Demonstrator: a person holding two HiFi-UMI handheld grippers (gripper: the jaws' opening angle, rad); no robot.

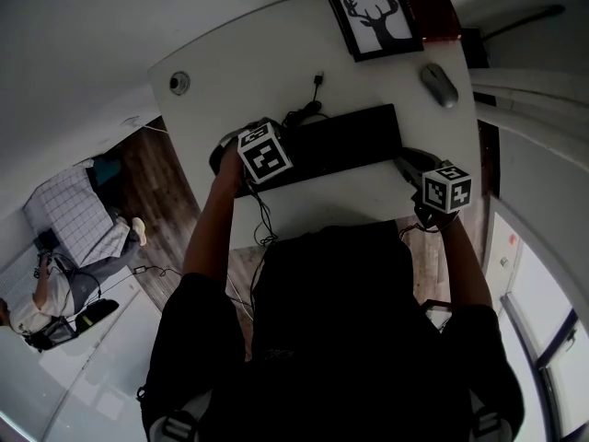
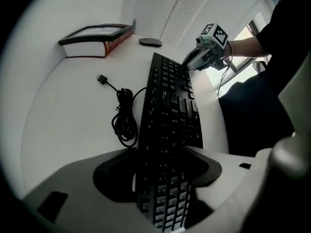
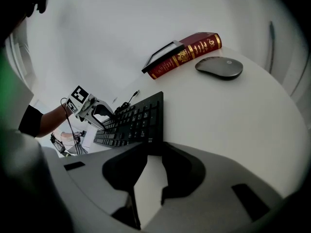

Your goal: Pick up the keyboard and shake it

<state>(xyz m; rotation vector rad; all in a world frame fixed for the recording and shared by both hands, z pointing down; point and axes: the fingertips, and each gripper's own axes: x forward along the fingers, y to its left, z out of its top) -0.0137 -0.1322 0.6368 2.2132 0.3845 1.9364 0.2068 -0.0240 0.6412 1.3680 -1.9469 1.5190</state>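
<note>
1. The left claw (image 2: 163,153) is at the 9 o'clock end of the long black computer keyboard (image 1: 342,140) and is clenched on it. The key face runs out between its two dark pads, which press on it from both sides.
2. The keyboard stretches across the white counter (image 1: 248,63) near the person's edge, from one claw to the other. Whether it is raised off the surface cannot be told.
3. At 11 o'clock from the keyboard, a thin black cable (image 2: 124,123) lies in a loose coil on the counter, with its plug end free.
4. At 1 o'clock, a black-framed picture of a stag's head (image 1: 373,15) lies flat on a dark red hardback book (image 1: 442,7).
5. At 2 o'clock, a grey computer mouse (image 1: 439,84) sits apart from the keyboard.
6. The right claw (image 3: 153,147) is at the keyboard's 4 o'clock corner, with its tips grasping that end. Bare counter shows in the gap behind the tips.
</note>
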